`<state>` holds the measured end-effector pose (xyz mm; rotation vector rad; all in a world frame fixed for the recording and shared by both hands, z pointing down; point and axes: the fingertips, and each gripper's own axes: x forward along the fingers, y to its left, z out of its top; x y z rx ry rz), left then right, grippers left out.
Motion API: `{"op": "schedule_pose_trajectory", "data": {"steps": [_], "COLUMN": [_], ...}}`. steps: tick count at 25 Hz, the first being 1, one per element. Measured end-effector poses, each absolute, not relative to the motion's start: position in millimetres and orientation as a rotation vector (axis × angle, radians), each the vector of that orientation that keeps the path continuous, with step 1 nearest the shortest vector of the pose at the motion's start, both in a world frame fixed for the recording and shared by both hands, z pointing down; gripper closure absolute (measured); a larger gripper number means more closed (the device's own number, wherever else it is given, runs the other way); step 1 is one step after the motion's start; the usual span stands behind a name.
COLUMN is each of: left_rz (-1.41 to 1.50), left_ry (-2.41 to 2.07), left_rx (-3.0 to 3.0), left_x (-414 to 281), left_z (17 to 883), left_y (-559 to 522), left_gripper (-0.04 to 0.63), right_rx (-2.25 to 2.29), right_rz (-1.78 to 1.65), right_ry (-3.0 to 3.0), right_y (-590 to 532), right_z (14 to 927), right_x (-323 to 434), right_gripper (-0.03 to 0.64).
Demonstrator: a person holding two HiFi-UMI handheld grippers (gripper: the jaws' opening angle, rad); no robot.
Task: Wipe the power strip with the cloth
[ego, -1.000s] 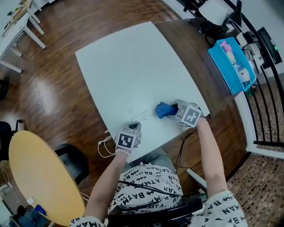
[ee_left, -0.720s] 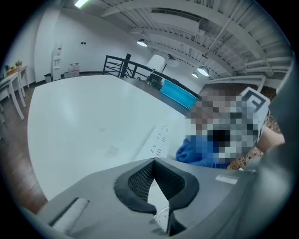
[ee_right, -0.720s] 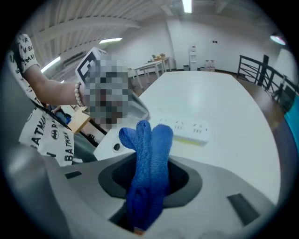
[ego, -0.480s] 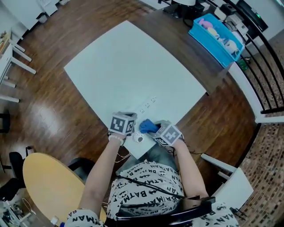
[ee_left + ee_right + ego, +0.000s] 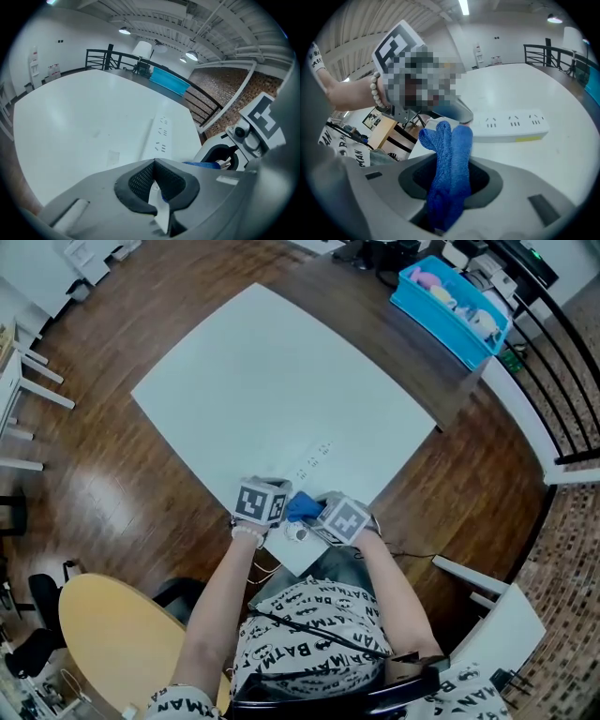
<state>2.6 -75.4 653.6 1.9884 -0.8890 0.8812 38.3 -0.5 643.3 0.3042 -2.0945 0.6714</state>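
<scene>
A white power strip lies near the front corner of the white table. My left gripper is at the strip's near end, its jaws shut on that end; the strip runs away from them. My right gripper is shut on a blue cloth, which sticks up out of the jaws. In the head view the cloth sits between the two gripper cubes, at the strip's near end. In the right gripper view the strip lies beyond the cloth, with the left gripper at its left end.
A blue bin with small items stands on a dark desk at the far right. A round yellow table is at the lower left. A black railing runs along the right. A small white round object lies by the table's front corner.
My right gripper has brought the cloth along the strip toward the left gripper, and the two now sit close together. The head camera has shifted its view.
</scene>
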Motion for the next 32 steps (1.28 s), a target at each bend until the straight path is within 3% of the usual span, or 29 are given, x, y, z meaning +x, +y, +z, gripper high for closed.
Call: {"op": "schedule_pose_trajectory", "data": {"steps": [10,24,32], "left_rz": [0.902,0.886,0.857], "left_ry": [-0.911,-0.966,-0.995], "left_rx": [1.998,1.976,1.946], "left_x": [-4,-7,-12], "left_z": [647,645,649], "left_y": [-62,-55,-41], "left_gripper": [0.595,0.595,0.595], "right_rx": [0.366,0.492,0.555], "right_rz": [0.697,0.479,0.439], "right_ry": [-2.028,-1.898,-1.954], "right_y": [-29,-139,-176], "right_z": [656,637,628], "right_x": [70,164,124], "right_gripper": [0.465,0.465,0.465]}}
